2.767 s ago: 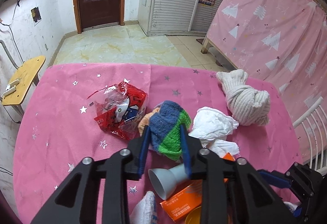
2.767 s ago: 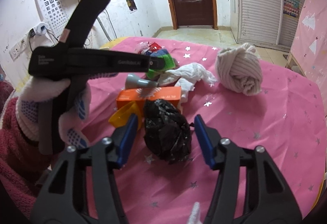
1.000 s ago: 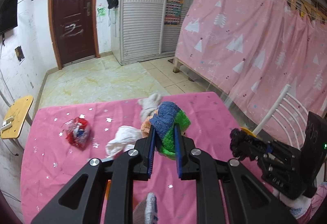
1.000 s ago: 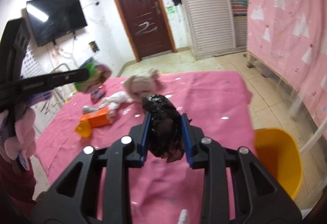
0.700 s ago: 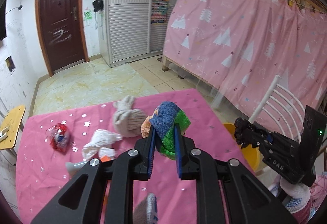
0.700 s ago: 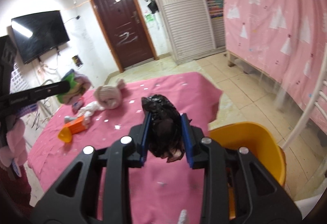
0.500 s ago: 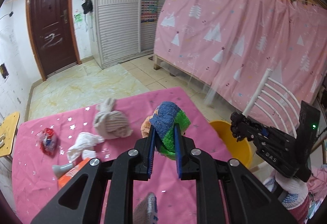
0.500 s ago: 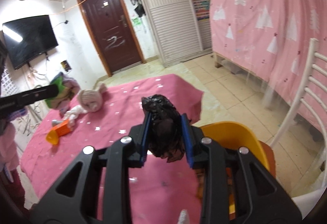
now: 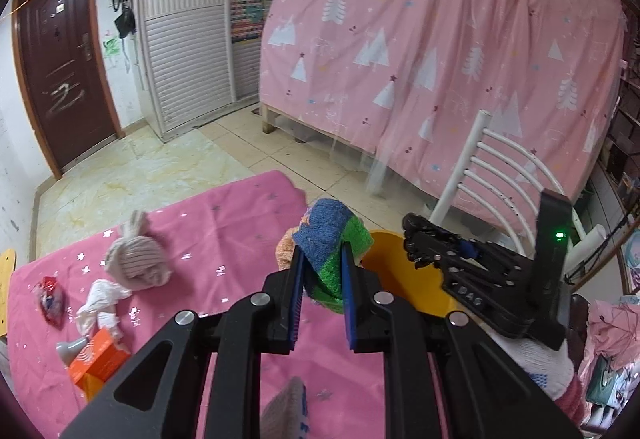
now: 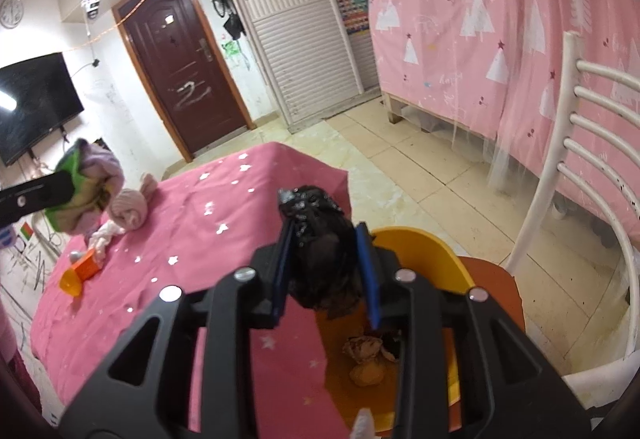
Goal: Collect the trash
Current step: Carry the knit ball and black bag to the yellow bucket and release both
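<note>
My left gripper point(image 9: 322, 255) is shut on a blue, green and orange cloth ball point(image 9: 326, 235), held above the pink table's right edge beside the yellow bin point(image 9: 400, 279). My right gripper point(image 10: 324, 235) hangs over the yellow bin point(image 10: 420, 243) with a crumpled black bag point(image 10: 320, 251) between its blue pads. Its jaws are opening, and the bag still sits between them, touching both pads. In the left wrist view the black bag point(image 9: 420, 239) shows at the right gripper's tip. Crumpled brown paper point(image 10: 366, 349) lies inside the bin.
On the pink table point(image 9: 224, 231) lie a striped beige cloth bundle point(image 9: 136, 259), white tissue point(image 9: 102, 297), an orange box point(image 9: 98, 357), a grey cone point(image 9: 70, 347) and a red wrapper point(image 9: 50, 301). A white chair point(image 10: 580, 159) stands right behind the bin.
Both hands carried their loads rightward off the table's middle to the yellow bin. The right jaws have widened around the black bag. The left grip is unchanged.
</note>
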{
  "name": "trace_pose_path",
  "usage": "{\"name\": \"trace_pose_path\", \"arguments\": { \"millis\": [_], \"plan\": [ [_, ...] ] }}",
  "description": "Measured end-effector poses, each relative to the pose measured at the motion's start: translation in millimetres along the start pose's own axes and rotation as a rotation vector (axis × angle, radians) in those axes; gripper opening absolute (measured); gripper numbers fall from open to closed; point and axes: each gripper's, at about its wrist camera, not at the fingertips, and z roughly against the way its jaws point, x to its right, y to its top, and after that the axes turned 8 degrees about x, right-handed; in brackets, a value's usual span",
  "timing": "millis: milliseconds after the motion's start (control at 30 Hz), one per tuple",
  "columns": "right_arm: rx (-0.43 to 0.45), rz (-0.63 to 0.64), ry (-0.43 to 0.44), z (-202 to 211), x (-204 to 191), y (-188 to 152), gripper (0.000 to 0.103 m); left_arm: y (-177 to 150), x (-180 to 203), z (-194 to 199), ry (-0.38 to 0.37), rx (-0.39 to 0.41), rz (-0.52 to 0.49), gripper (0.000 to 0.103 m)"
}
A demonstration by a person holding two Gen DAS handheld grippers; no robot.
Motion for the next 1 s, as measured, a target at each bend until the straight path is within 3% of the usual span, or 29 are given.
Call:
{"name": "trace_pose_path", "arguments": {
  "millis": [33,67,567,633,767,1000],
  "plan": [
    [0.001,-0.008,-0.005,-0.6,4.1,-0.1,0.055,0.3,4.7,-2.8,-0.010,-0.002,-0.003,0.009],
    [0.004,-0.016,-0.006,-0.8,6.8,-0.1,0.057,0.8,8.7,-5.7,-0.017,-0.005,-0.005,0.009],
    [0.100,-0.141,-0.066,26.9,53.0,11.9,0.057,5.6,55.8,-55.1,-0.147,-0.061,0.003,0.010],
    [0.106,-0.148,-0.064,29.7,54.4,11.0,0.057,4.6,59.3,-61.1,-0.149,-0.076,0.013,0.015],
    [0.108,-0.149,-0.056,30.0,53.2,11.7,0.058,2.4,58.3,-65.7,-0.158,-0.086,0.037,0.046],
    [0.098,-0.136,-0.041,29.3,46.5,9.2,0.058,0.3,50.0,-59.6,-0.140,-0.074,0.054,0.049]
  ]
}}
